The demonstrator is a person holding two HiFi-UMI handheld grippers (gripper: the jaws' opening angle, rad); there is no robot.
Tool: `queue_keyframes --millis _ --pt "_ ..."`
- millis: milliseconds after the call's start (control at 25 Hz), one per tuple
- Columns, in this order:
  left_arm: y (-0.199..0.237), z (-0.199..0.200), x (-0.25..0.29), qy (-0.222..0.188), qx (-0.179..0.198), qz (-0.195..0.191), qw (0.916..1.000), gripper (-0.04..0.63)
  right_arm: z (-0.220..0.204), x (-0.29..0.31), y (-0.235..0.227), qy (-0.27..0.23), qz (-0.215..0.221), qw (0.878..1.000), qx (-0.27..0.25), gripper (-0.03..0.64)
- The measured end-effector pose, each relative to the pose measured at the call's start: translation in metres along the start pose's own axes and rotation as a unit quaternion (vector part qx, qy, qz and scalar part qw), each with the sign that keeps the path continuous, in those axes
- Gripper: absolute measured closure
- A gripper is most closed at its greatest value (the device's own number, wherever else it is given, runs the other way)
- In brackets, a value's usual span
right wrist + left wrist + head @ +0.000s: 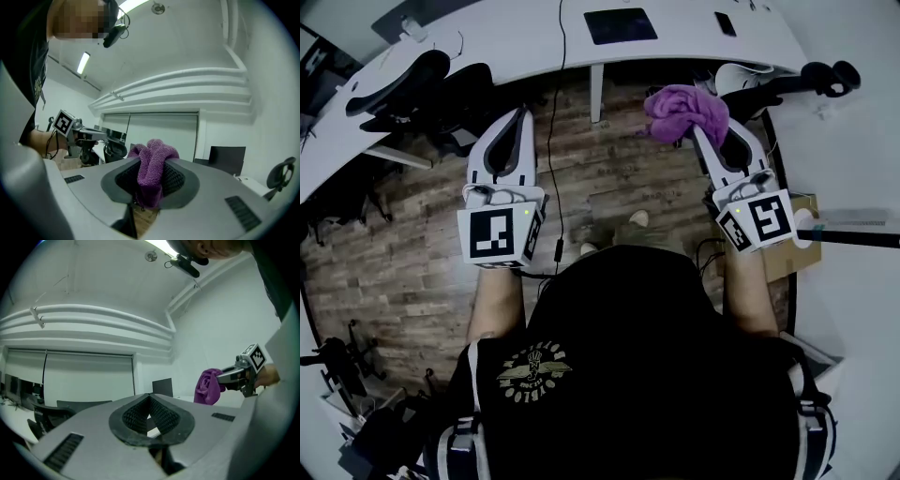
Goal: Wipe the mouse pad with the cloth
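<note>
The right claw (151, 183) is clamped on the purple cloth (154, 157), which bunches out past its tips. Beside it, the left claw (150, 401) has its jaws pressed together on nothing. Ahead of both claws, the dark pad (621, 25) lies on the white counter (694, 42).

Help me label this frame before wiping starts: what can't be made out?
- Head view: the dark mouse pad on the white desk is too small to show dirt; the top edge cuts the desk.
- Head view: a dark item right of the pad is too small to name.
- Right gripper view: the purple cloth in the right gripper hides how deep the jaws bite.
</note>
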State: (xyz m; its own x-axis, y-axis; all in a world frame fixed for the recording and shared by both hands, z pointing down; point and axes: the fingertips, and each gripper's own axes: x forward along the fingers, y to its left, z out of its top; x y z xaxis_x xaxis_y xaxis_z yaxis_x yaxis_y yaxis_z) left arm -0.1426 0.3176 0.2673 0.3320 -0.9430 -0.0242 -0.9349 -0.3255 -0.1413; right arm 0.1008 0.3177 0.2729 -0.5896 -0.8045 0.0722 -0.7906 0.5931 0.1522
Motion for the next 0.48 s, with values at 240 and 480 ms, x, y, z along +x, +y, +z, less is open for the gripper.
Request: queue_keyframes --millis 240,480 --pt "0.005 -0.023 0.012 0.021 -0.013 0.001 0.9997 0.592 -0.014 0.009 -0.016 0.010 -0.006 1.000 0.019 0.531" --pt "0.010 -0.031 0.040 0.030 -0.011 0.001 0.9995 0.594 -0.029 0.035 -0.038 0.022 -0.001 0.999 0.029 0.531"
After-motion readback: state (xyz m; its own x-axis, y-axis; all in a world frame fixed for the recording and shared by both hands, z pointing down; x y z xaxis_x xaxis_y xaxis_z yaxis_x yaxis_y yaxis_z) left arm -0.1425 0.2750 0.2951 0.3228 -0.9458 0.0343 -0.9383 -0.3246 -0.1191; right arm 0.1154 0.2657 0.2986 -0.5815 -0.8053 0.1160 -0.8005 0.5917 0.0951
